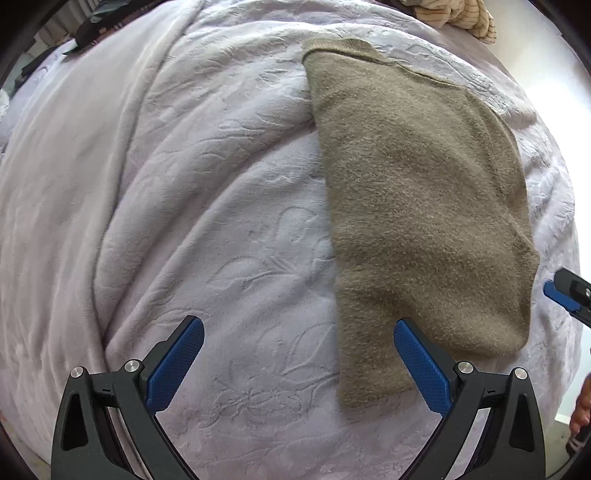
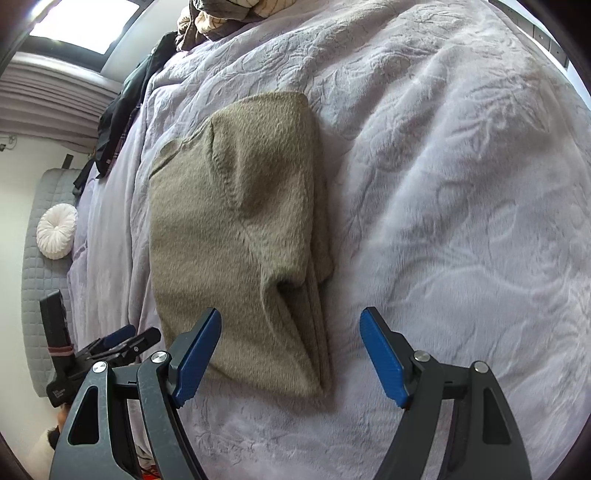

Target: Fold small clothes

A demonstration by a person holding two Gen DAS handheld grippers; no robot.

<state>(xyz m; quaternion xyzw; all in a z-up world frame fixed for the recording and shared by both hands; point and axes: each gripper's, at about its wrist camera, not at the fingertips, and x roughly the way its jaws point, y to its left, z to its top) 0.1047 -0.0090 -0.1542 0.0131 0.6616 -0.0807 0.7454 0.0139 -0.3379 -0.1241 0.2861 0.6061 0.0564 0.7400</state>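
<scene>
A fuzzy olive-brown knit garment (image 1: 417, 206) lies folded into a long stack on the lilac bedspread (image 1: 184, 184). My left gripper (image 1: 299, 332) is open and empty, hovering over the garment's near left corner, its right finger above the knit. In the right wrist view the garment (image 2: 236, 236) shows stacked layers along its right edge. My right gripper (image 2: 291, 325) is open and empty above the garment's near end. The left gripper (image 2: 122, 341) shows at the left edge there. The right gripper's tip (image 1: 565, 295) shows at the right edge of the left wrist view.
A pile of striped cream clothes (image 1: 461, 14) lies at the far end of the bed. Dark clothes (image 2: 122, 110) lie along the bed's far left side. A grey quilted chair with a round white cushion (image 2: 57, 230) stands beside the bed.
</scene>
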